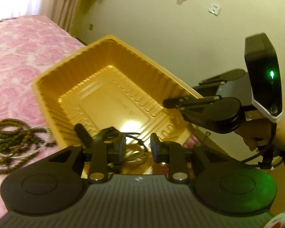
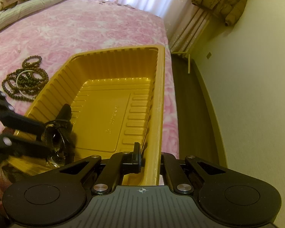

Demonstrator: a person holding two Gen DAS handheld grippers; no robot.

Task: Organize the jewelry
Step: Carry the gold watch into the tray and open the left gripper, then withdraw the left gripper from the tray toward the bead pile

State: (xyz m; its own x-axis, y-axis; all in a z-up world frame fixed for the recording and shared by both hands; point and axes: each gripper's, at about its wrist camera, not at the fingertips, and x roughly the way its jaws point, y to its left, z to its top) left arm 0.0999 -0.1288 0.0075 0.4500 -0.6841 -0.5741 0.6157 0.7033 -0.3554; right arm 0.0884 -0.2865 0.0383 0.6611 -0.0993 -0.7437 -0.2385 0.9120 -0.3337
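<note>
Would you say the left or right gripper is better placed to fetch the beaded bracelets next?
Left, probably: the brown beaded bracelets lie on its side, while the right gripper pinches the gold plastic tray's rim. First the left gripper must release its dark item.

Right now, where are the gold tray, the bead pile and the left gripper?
gold tray [image 2: 159, 98], right wrist view, right rim.
bead pile [image 2: 25, 79], right wrist view, middle of the tangle.
left gripper [image 1: 137, 145], left wrist view, midway between fingertips.

The left gripper [image 1: 137, 147] has its fingers a little apart. The right gripper [image 2: 150, 156] squeezes something thin between its fingers.
</note>
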